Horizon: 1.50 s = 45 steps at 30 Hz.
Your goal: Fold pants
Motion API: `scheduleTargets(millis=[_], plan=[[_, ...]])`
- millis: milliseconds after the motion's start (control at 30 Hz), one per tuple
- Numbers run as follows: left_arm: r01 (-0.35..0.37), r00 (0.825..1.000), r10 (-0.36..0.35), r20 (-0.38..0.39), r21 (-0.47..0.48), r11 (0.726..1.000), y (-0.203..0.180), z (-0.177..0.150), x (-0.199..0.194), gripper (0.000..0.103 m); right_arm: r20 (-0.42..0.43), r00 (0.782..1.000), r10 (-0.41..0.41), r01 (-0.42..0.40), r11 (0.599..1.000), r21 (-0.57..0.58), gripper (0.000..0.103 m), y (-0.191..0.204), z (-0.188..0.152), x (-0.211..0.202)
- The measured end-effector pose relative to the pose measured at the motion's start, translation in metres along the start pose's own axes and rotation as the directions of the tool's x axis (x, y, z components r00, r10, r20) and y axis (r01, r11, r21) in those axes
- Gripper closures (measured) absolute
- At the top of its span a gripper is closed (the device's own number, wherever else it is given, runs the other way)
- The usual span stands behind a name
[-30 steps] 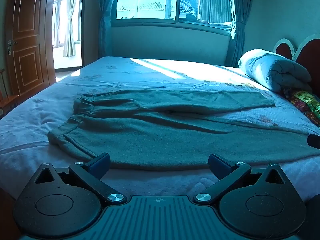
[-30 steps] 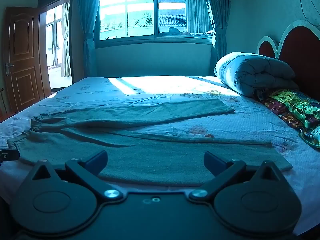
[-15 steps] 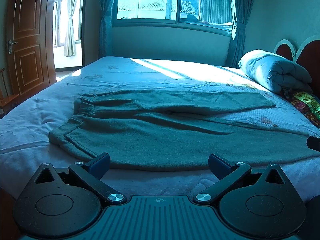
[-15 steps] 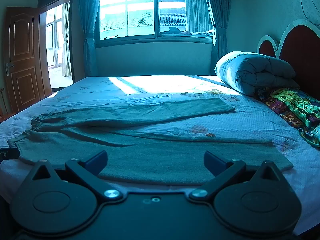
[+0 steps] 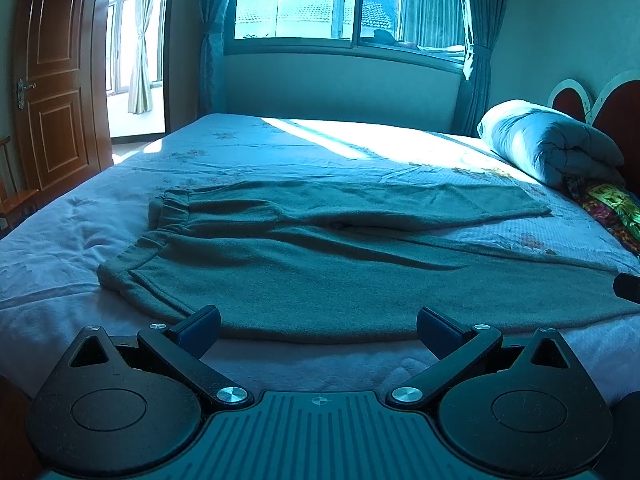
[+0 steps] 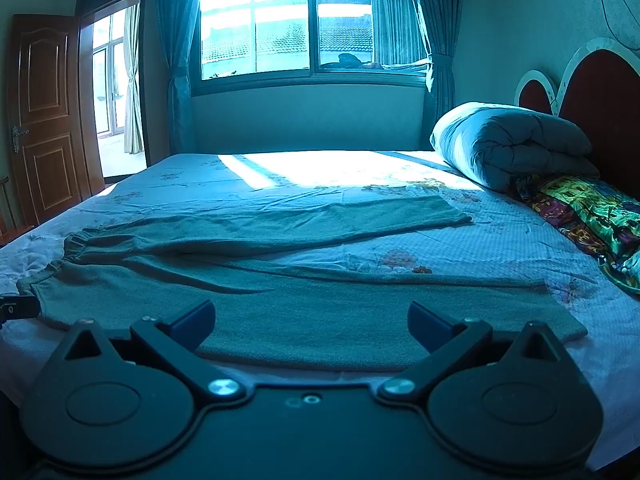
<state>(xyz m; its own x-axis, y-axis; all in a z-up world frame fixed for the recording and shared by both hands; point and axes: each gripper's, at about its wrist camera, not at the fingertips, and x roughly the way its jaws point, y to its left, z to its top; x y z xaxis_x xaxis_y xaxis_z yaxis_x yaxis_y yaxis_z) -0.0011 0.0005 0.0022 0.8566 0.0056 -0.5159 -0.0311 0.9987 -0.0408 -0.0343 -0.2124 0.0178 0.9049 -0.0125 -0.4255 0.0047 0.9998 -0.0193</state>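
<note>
Green fleece pants [image 5: 320, 264] lie spread flat on the bed, waistband to the left, both legs running right and parted in a V; they also show in the right wrist view [image 6: 304, 296]. My left gripper [image 5: 319, 326] is open and empty, just short of the near leg's front edge, toward the waist end. My right gripper [image 6: 311, 322] is open and empty at the same front edge, further toward the cuff. Each gripper's tip shows at the side of the other's view.
The bed [image 5: 280, 148] has a pale flowered sheet. A rolled grey quilt [image 6: 508, 144] and a colourful blanket [image 6: 588, 212] lie by the headboard at the right. A wooden door [image 5: 52, 80] and window are beyond the bed.
Both grippers have eased very slightly toward the pants. The pants have not moved.
</note>
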Motion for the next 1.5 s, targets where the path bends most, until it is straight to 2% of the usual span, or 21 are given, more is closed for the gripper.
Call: scheduleTargets(millis=[1500], plan=[[-0.011,1.0,0.011,-0.03,0.004,1.0,0.004,-0.007,0.011,0.0,-0.016,1.0,-0.002,0.002,1.0,0.012,0.006,-0.004,-0.004,0.002]])
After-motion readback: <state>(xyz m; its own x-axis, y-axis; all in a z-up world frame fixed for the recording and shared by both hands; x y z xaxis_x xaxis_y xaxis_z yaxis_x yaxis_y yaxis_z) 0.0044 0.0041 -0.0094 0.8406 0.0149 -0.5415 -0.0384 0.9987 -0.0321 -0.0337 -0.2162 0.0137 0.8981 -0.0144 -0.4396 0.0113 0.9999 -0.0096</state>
